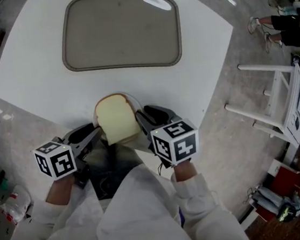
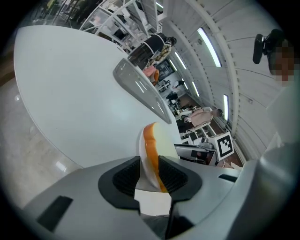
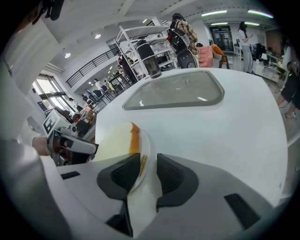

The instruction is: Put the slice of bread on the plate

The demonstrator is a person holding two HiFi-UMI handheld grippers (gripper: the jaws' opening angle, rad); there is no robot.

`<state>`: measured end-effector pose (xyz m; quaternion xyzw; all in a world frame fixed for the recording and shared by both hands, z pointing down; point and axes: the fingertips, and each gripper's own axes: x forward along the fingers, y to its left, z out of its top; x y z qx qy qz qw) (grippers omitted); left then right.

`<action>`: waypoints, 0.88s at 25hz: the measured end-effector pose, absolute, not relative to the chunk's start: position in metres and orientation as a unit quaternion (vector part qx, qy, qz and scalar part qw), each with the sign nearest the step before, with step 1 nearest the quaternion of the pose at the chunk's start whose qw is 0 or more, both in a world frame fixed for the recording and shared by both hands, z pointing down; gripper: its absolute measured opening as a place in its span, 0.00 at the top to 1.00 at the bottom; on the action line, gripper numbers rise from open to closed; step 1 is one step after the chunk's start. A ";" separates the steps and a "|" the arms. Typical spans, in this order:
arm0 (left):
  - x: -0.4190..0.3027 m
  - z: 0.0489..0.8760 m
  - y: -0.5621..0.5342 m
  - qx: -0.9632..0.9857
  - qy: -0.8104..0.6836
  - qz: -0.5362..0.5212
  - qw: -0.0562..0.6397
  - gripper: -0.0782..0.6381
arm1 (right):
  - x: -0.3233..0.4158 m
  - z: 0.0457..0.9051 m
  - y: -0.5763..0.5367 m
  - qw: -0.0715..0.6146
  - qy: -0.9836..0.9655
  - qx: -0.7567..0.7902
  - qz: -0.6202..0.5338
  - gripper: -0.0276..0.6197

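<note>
The white table was rounded, and its near edge curved just in front of the person's white sleeves, so both tools worked close to that edge. A grey-beige tray lay on the far part of the table, well apart from the plate. Between the two was a broad stretch of bare table, with more free surface to the left of the tray. To the right the table ended in a straight cut edge over the pale floor, where a white rack stood clear of the table.

The slice of bread lay flat on the plate, which sat near the table's near edge, between the two tools. The slice covered most of the plate, so only a thin arc of white rim showed past its far right corner in the head view.

The left tool came in from the plate's left side. Its jaws stood wide, with the plate's rim and the orange crust of the bread in the gap. Neither seemed squeezed, though the pads were very near them.

The right tool came in from the plate's right side, also spread wide. The plate's rim stood in the gap close to the left pad, and white table showed between it and the right pad. It gripped nothing.
</note>
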<state>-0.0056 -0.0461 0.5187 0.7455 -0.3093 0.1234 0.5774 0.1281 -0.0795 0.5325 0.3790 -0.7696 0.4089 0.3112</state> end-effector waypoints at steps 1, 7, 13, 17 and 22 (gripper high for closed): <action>-0.006 0.519 -0.046 0.744 -0.311 0.123 0.578 0.72 | 0.128 0.533 -0.079 0.311 -0.769 0.382 0.408 0.77; -0.011 0.522 -0.049 0.737 -0.324 0.128 0.579 0.79 | 0.122 0.532 -0.077 0.290 -0.763 0.378 0.437 0.85; -0.010 0.523 -0.050 0.741 -0.328 0.134 0.570 0.82 | 0.121 0.533 -0.077 0.262 -0.753 0.381 0.469 0.85; -0.012 0.525 -0.049 0.734 -0.331 0.130 0.579 0.82 | 0.121 0.534 -0.075 0.275 -0.753 0.390 0.453 0.85; -0.013 0.524 -0.049 0.719 -0.347 0.136 0.586 0.83 | 0.121 0.530 -0.074 0.284 -0.751 0.391 0.450 0.86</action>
